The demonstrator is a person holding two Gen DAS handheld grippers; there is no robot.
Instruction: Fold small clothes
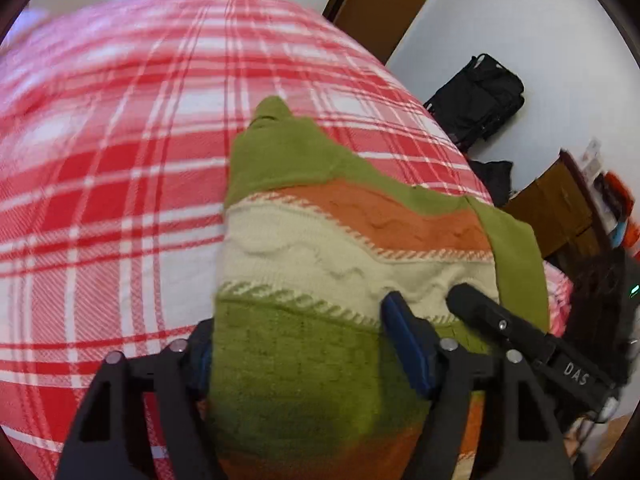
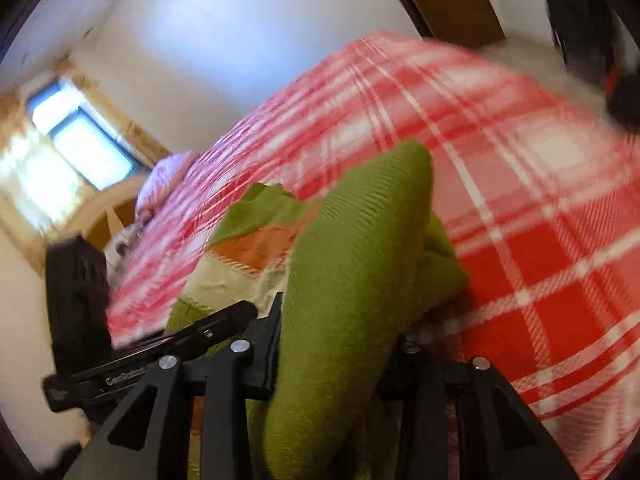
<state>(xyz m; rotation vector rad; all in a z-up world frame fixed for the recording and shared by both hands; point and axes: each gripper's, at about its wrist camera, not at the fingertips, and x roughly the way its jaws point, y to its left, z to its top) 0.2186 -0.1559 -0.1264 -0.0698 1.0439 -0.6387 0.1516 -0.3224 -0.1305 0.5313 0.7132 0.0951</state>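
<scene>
A small knitted sweater (image 1: 320,248) with green, orange and cream stripes lies on the red and white plaid bedspread (image 1: 120,160). My left gripper (image 1: 308,344) is shut on the sweater's green hem, and cloth fills the space between the fingers (image 1: 404,336). My right gripper (image 2: 336,344) is shut on a green sleeve (image 2: 360,240) of the same sweater (image 2: 248,248), which rises between its fingers. The other gripper's black body shows in each view, in the left wrist view (image 1: 520,328) and in the right wrist view (image 2: 160,360).
A black bag (image 1: 480,96) stands on the floor by the white wall. A brown door (image 1: 380,0) is behind the bed. Wooden furniture (image 1: 560,208) stands to the right. A window (image 2: 80,136) and a pillow (image 2: 160,184) are at the bed's far end.
</scene>
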